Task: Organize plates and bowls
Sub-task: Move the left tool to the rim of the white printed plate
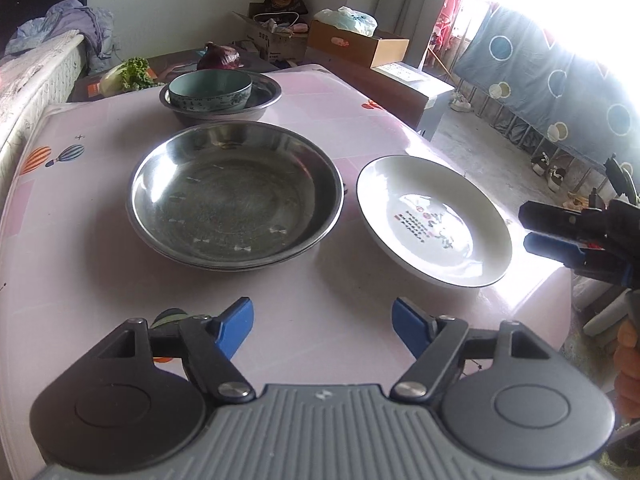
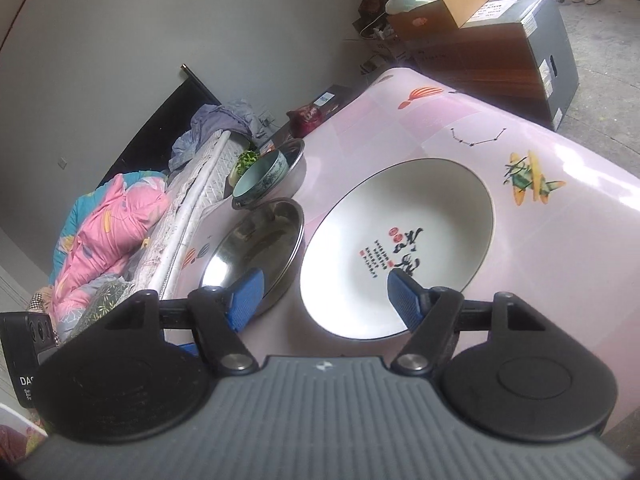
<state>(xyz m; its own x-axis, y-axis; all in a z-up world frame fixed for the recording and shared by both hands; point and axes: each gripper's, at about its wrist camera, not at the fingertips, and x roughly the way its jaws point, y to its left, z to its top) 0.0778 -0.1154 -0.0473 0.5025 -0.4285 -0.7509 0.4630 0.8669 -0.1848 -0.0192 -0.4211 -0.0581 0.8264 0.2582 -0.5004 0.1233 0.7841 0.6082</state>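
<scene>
At the bottom of the left wrist view, the left gripper (image 1: 323, 330) is seen with its blue pads spread wide over bare pink tablecloth (image 1: 80, 264), nothing held between them. Stacked steel plates (image 1: 236, 196) are placed at the centre of the frame, a white ceramic plate (image 1: 434, 220) just to their right, and a celadon bowl (image 1: 210, 90) is nested in a steel bowl (image 1: 264, 94) above them. Low in the right wrist view, the right gripper (image 2: 326, 298) is held open and empty, its pads poised over the white plate's near rim and the steel plates' edge.
</scene>
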